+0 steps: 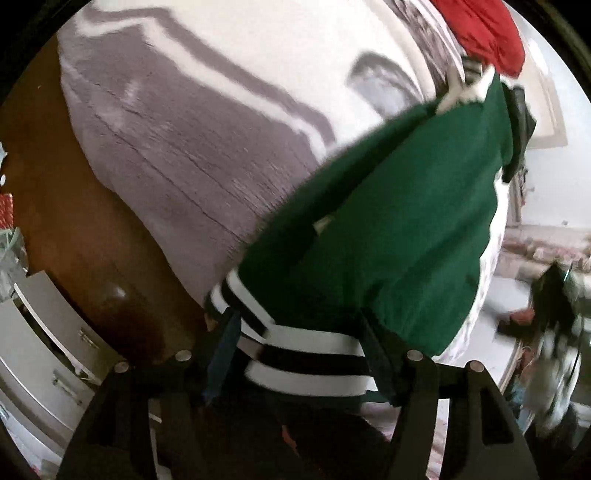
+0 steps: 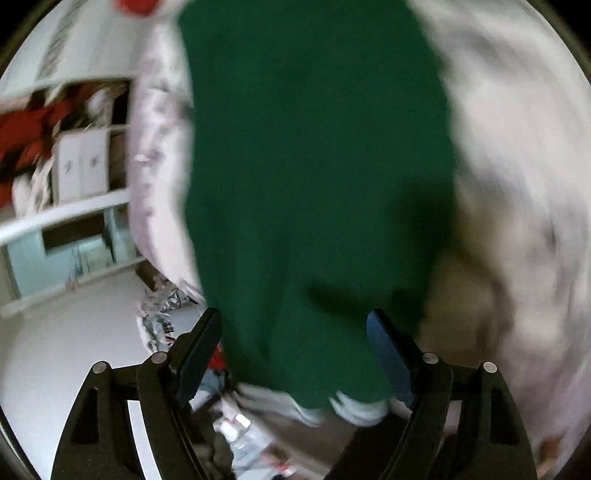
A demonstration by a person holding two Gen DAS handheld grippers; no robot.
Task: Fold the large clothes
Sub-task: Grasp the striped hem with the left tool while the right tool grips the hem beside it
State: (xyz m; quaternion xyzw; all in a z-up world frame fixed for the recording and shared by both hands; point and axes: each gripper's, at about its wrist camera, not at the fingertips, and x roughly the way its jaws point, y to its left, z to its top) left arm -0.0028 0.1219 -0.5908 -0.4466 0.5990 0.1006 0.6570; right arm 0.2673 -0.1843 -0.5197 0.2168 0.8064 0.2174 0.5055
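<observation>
A dark green garment with a black-and-white striped hem stretches from my left gripper up to the right. The striped hem lies between the left fingers, which stand wide apart around it. In the right wrist view the same green garment hangs down the middle, its pale striped edge low between the fingers. My right gripper is open, its fingers on either side of the cloth. Both views are blurred by motion.
A grey and white bedspread lies under the garment. A red cloth sits at the far top. Brown floor and white drawers are at the left. Shelves with boxes stand at the left of the right view.
</observation>
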